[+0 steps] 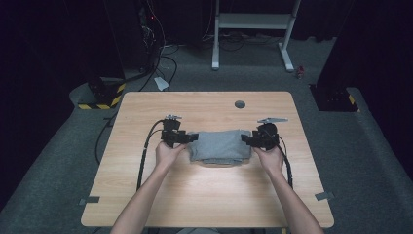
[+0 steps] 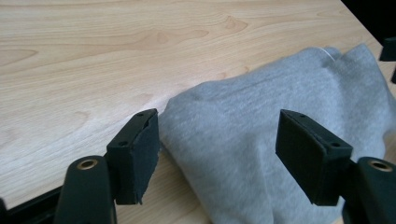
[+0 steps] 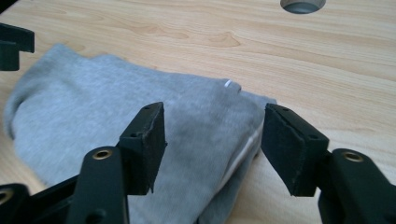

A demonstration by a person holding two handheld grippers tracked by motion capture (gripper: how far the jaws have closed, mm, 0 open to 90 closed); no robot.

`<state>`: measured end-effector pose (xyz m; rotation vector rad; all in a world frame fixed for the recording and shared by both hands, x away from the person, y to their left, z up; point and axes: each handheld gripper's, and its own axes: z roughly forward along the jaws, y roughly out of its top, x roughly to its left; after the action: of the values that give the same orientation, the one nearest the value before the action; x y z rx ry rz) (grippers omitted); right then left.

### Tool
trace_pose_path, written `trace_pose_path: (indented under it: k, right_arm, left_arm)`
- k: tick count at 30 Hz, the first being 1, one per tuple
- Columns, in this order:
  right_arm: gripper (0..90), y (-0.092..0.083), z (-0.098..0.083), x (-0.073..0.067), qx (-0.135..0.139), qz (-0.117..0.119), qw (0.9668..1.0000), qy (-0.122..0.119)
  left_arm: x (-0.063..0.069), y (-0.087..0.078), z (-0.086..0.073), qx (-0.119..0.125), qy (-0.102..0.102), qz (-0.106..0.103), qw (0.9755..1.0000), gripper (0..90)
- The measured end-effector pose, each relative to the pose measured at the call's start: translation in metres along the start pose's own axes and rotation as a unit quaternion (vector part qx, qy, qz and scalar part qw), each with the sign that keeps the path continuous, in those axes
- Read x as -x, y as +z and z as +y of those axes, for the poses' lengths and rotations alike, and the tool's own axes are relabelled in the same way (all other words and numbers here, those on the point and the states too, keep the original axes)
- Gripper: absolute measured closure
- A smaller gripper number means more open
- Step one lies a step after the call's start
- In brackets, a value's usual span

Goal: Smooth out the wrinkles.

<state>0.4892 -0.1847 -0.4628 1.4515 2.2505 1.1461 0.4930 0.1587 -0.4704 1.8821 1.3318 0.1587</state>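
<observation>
Nearest the lower edge of the high view, two bare forearms reach up over the wooden table, each hand gripping a black tool. Just past the hands lies a folded grey cloth, flat on the tabletop about midway across it, with the left gripper at its left end and the right gripper at its right end. Both pairs of jaws stand spread apart, with nothing pinched between them. Seen from the left gripper, the cloth lies below and beyond the gap, and the pads do not press on it. Seen from the right gripper, the cloth likewise sits under the open gap, its folded edge showing a pale seam, free of both pads. Farther back on the table is a round grey hole. Beyond the table's far edge, a grey carpet carries black cables and a white metal stand.
</observation>
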Motion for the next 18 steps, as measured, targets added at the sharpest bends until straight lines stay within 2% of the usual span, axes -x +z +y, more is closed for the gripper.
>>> trace_pose_path:
  k: [2,3,4,5,6,7,8,9,10,11,12,13,15,17,18]
  right_arm:
    - [38.5,0.003,0.002,0.001,0.001,-0.002,1.0,0.0]
    - [38.3,0.01,0.006,0.003,-0.012,-0.001,0.9999,0.005]
    - [38.3,0.01,0.006,0.003,-0.012,-0.001,0.9999,0.005]
    - [39.4,0.015,0.008,0.004,-0.019,-0.001,0.9998,0.009]
    - [39.4,0.015,0.008,0.004,-0.019,-0.001,0.9998,0.009]
    - [45.3,0.018,0.009,0.004,-0.021,-0.001,0.9997,0.01]
    - [45.3,0.018,0.009,0.004,-0.021,-0.001,0.9997,0.01]
    - [53.3,0.022,0.007,0.004,-0.031,0.001,0.9995,0.009]
    - [53.3,0.022,0.007,0.004,-0.031,0.001,0.9995,0.009]
    - [62.9,0.024,0.006,0.006,-0.036,0.009,0.9993,0.006]
    - [62.9,0.024,0.006,0.006,-0.036,0.009,0.9993,0.006]
    - [67.2,0.024,0.005,0.005,-0.037,0.009,0.9992,0.008]
    - [74.8,0.022,0.006,0.004,-0.037,0.009,0.9993,-0.002]
    - [78.8,0.019,0.006,0.002,-0.035,0.006,0.9991,-0.022]
    - [79.4,0.018,0.006,0.001,-0.031,0.007,0.9992,-0.025]
  left_arm:
    - [0.0,0.003,0.001,-0.003,-0.001,0.002,1.0,30.3]
    - [-0.001,0.009,0.002,-0.007,-0.006,0.007,0.9999,30.5]
    - [-0.001,0.009,0.002,-0.007,-0.006,0.007,0.9999,30.9]
    - [-0.003,0.015,0.002,-0.012,-0.019,0.004,0.9997,31.6]
    - [-0.003,0.015,0.002,-0.012,-0.019,0.004,0.9997,33.0]
    - [-0.004,0.019,0.003,-0.018,-0.02,0.005,0.9996,34.4]
    - [-0.004,0.019,0.003,-0.018,-0.02,0.005,0.9996,37.1]
    - [-0.003,0.023,0.003,-0.02,-0.019,0.0,0.9996,41.2]
    - [-0.003,0.023,0.003,-0.02,-0.019,0.0,0.9996,43.7]
    - [-0.004,0.026,0.003,-0.023,-0.022,-0.01,0.9994,47.8]
    - [-0.004,0.026,0.003,-0.023,-0.022,-0.01,0.9994,54.9]
    - [-0.003,0.025,0.003,-0.023,-0.016,-0.01,0.9995,54.9]
    - [0.001,0.024,0.002,-0.022,-0.004,-0.008,0.9997,64.8]
    - [0.002,0.016,0.003,-0.009,0.01,-0.011,0.9999,78.1]
    - [0.002,0.016,0.003,-0.009,0.01,-0.011,0.9999,81.3]
